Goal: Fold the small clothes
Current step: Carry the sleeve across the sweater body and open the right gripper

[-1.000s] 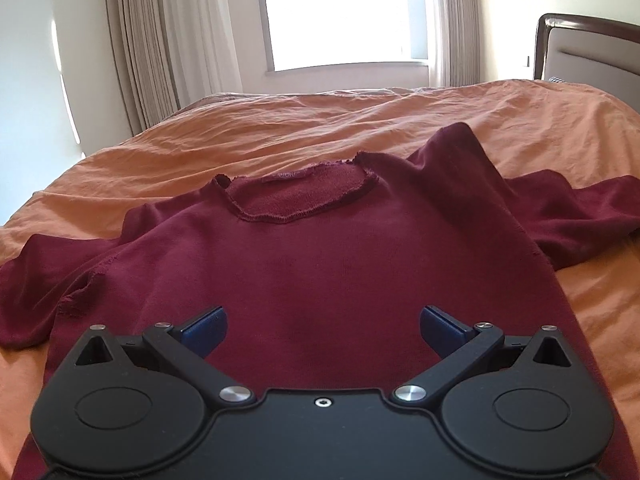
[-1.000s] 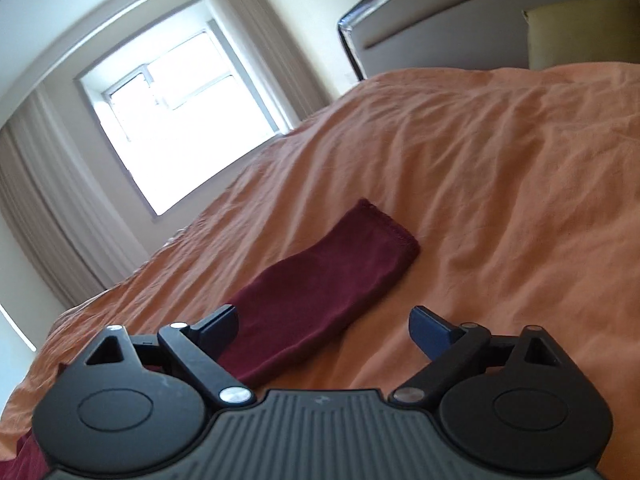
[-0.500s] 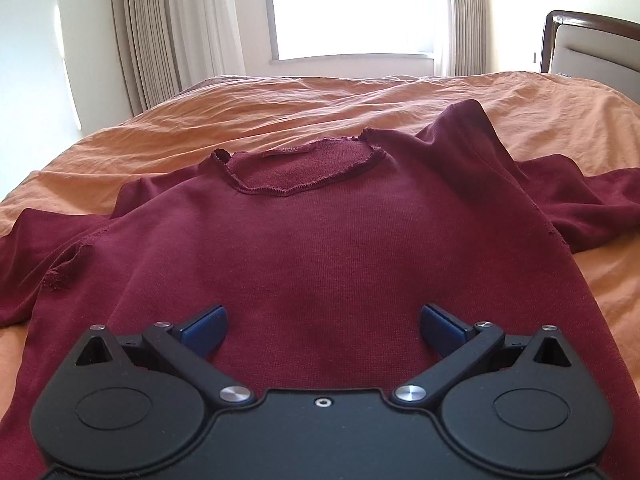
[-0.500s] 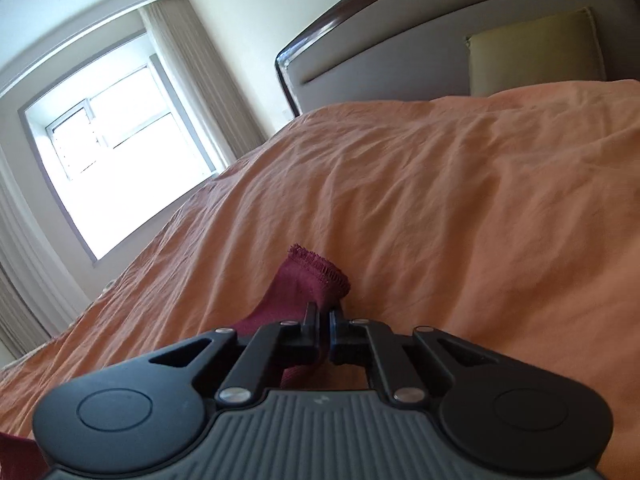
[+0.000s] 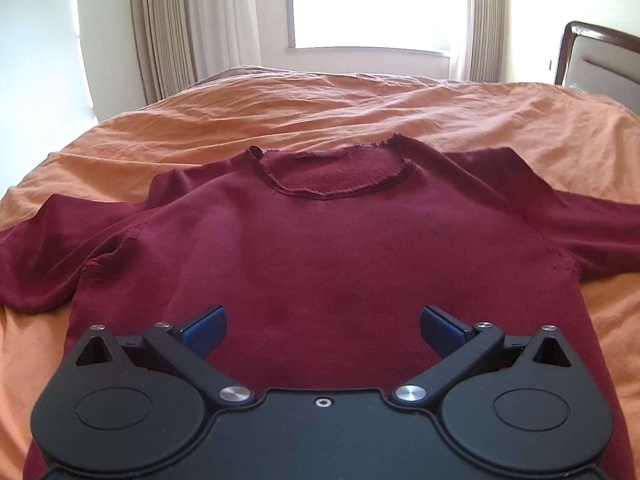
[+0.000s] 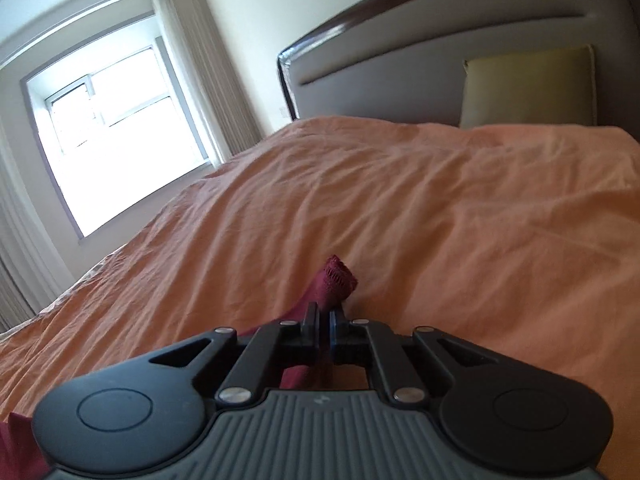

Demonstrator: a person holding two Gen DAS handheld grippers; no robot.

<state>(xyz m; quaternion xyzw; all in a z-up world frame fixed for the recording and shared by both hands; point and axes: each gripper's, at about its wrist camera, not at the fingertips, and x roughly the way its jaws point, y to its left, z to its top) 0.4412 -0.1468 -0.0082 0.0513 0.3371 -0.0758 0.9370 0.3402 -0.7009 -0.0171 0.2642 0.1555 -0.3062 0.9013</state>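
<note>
A dark red long-sleeved sweater (image 5: 320,248) lies flat, front up, on the orange bedspread (image 5: 320,108), collar (image 5: 332,176) away from me, sleeves spread left and right. My left gripper (image 5: 323,326) is open and empty, low over the sweater's lower body. My right gripper (image 6: 324,312) is shut on the end of the sweater's sleeve (image 6: 334,282); the cuff bunches up just past the fingertips, lifted off the bedspread (image 6: 440,220).
A padded headboard (image 6: 460,68) with a yellow-green pillow (image 6: 528,88) stands at the bed's head. A window (image 5: 368,0) with curtains (image 5: 180,28) is beyond the bed's far side. The bed's edge falls away at the left.
My right gripper closed on the sleeve end and has lifted it, turning towards the headboard. My left gripper stayed open and shifted slightly over the sweater's body.
</note>
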